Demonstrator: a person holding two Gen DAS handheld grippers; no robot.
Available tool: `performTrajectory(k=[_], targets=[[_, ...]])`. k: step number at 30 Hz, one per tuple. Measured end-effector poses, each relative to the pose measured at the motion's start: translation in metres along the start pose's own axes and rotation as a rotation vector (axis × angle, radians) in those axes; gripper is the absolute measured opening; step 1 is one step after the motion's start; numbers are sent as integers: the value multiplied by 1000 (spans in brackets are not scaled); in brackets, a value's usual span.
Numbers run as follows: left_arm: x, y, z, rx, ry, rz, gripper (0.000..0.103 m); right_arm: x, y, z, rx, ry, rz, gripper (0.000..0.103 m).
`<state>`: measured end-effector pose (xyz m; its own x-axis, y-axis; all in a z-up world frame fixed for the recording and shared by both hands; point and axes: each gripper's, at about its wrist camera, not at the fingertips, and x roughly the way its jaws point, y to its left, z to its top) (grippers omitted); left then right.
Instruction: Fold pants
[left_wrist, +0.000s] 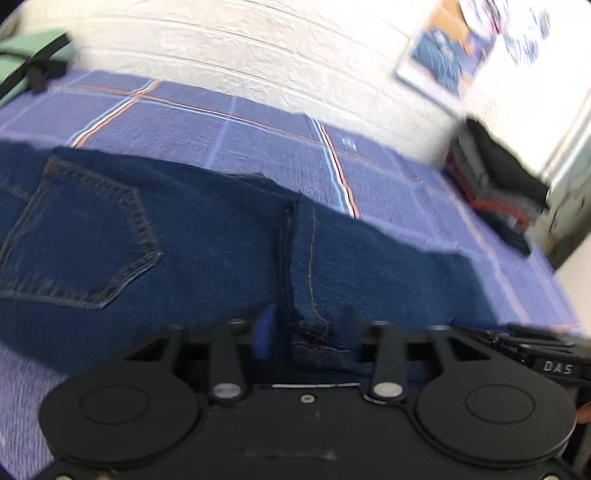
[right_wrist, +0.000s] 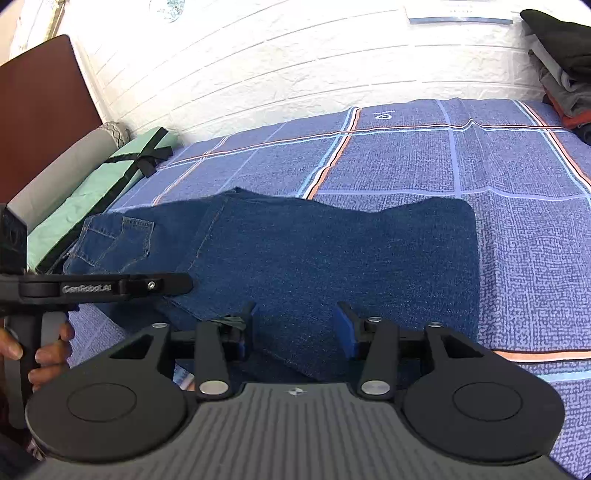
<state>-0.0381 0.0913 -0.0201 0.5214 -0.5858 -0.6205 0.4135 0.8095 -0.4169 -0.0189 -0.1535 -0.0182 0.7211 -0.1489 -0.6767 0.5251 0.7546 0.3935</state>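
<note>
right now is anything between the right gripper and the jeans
Nothing visible. The right gripper sits directly over the near edge of the jeans, jaws apart with only denim between them. The left gripper is off to its left side, not in the path.

Your jeans (right_wrist: 314, 258) read dark indigo denim, with tan-orange topstitching round the back pocket (left_wrist: 79, 236) and down the seam. Under them, the bedspread (right_wrist: 517, 240) is violet-blue with a fine mottled weave, crossed by a wide check of pale blue, white and orange stripes. Wall (right_wrist: 240, 74) behind: white textured brick. At your left, a mint-green bundle (right_wrist: 103, 173) tied with black straps, a grey roll (right_wrist: 62, 177), and a reddish-brown headboard (right_wrist: 40, 103). Both grippers black, their pads (right_wrist: 347, 328) blue.
</note>
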Motion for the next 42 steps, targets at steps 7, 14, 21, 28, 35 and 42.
performTrajectory(k=[7, 14, 21, 28, 35, 42], targets=[[-78, 61, -8, -261, -201, 230, 66, 12, 24, 7, -24, -5, 108, 78], [-110, 125, -27, -501, -277, 381, 66, 31, 53, 5, -92, 56, 162, 78], [-95, 153, -18, -484, -309, 369, 63, 42, 64, 6, -113, 82, 134, 79], [-75, 176, -4, -462, -352, 352, 63, 56, 77, 7, -144, 96, 90, 77], [-59, 182, 11, -443, -369, 356, 63, 71, 90, 12, -172, 95, 59, 32], [-62, 177, 22, -466, -355, 352, 21, 79, 98, 2, -244, 85, 42, 30]])
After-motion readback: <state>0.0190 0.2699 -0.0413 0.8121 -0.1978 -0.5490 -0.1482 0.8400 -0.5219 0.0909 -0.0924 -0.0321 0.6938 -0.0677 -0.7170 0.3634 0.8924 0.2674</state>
